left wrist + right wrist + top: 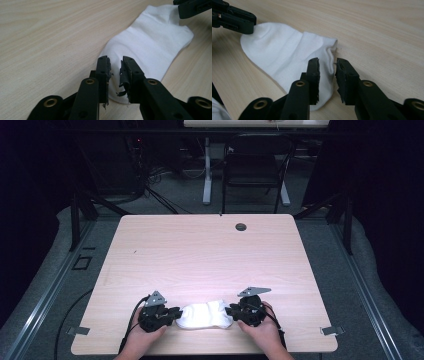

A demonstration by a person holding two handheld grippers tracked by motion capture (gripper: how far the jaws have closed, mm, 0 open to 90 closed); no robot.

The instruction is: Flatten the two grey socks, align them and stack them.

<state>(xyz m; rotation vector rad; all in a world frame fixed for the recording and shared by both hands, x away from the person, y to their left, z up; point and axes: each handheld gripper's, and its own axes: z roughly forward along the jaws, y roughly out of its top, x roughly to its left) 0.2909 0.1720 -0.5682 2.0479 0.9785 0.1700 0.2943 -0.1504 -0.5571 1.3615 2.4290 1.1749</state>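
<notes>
A white sock (pixel 205 315) lies flat near the front edge of the wooden table (pixel 200 250), stretched left to right between my two grippers. My left gripper (pixel 175 312) is at the sock's left end. In the left gripper view its jaws (pixel 115 60) stand slightly apart over the sock's (pixel 150 42) near edge, with a gap between the pads. My right gripper (pixel 231 311) is at the right end. Its jaws (pixel 327 61) straddle a raised fold of the sock (pixel 284 52) without pinching it. Both are open.
A person's hands hold both grippers at the table's front edge. A round cable hole (pixel 241 226) sits at the back of the table. Behind the table stands a dark chair (pixel 252 167). Metal clips (pixel 331 330) stick out at the front corners.
</notes>
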